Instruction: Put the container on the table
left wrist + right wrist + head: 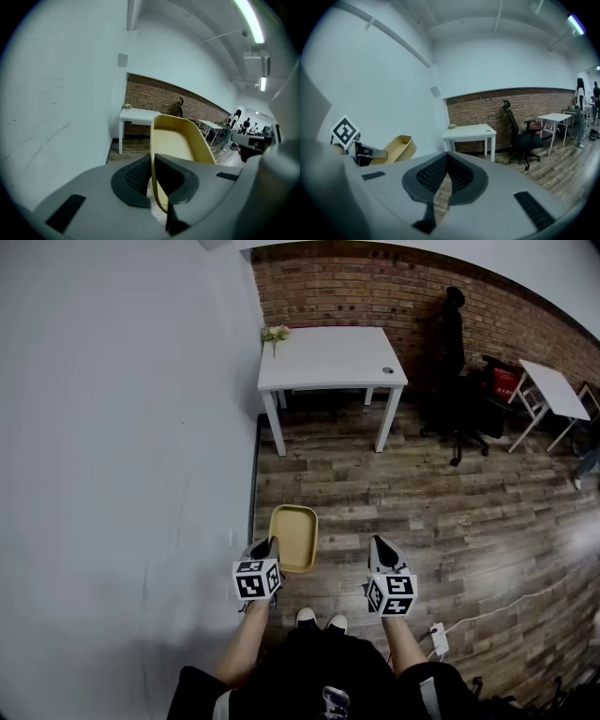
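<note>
A shallow yellow container (293,536) hangs in the air over the wooden floor, with my left gripper (270,547) shut on its near left rim. In the left gripper view the container (176,140) rises between the jaws, its thin edge pinched at my left gripper (152,180). My right gripper (379,550) floats to the right of the container, shut and holding nothing; its jaws meet at my right gripper (440,185). The container (396,149) shows at the left there. The white table (330,357) stands far ahead by the brick wall.
A small flower bunch (275,334) and a little dark object (388,370) sit on the table. A black office chair (457,381) stands to its right, a second white table (555,388) beyond. A white wall (122,446) runs along my left. A power strip (438,640) lies near my feet.
</note>
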